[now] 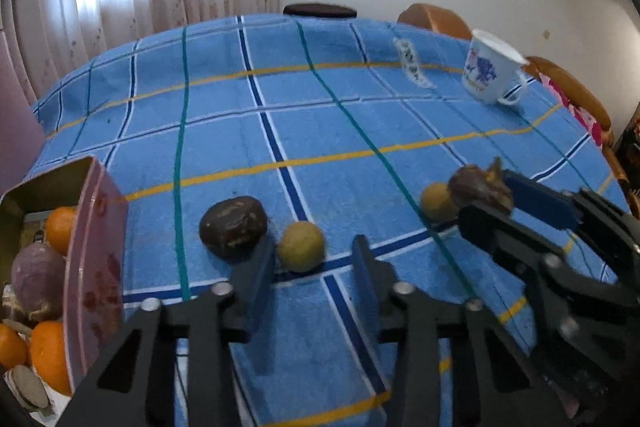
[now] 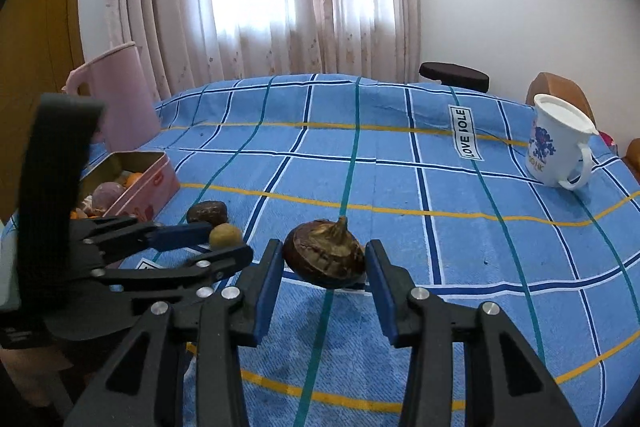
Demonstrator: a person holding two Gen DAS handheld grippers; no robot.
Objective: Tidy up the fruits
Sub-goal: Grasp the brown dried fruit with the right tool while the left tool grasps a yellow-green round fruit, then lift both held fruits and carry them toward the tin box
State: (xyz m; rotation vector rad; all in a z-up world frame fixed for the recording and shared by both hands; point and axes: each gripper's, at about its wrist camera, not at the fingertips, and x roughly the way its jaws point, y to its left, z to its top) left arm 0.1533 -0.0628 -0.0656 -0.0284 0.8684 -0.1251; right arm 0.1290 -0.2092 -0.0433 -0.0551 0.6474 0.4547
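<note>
**Reader:** Where is the fruit in relation to the pink tin point(image 1: 96, 247)?

**Describer:** The tin is open and stands on a blue checked tablecloth point(image 1: 320, 131). It holds several oranges point(image 1: 60, 229) and a purple fruit point(image 1: 38, 277). A dark brown fruit point(image 1: 233, 227) lies on the cloth just beside the tin. Next to it, on the side away from the tin, is a small yellow-green fruit point(image 1: 301, 246).

**Reader:** What are the tongs doing?

**Describer:** The left gripper point(image 1: 314, 255) is near the tin, and its blue pads are closed on the small yellow-green fruit at their tips. The right gripper point(image 2: 324, 251) is farther from the tin. It is clamped on a brown stemmed fruit point(image 2: 324, 257), with one pad on each side. A second yellow fruit point(image 1: 436, 201) lies just beside that one, on the side facing the tin.

**Reader:** Is there anything else?

**Describer:** A white mug point(image 2: 556, 151) with a blue print stands well apart from the tin, across the cloth.
</note>
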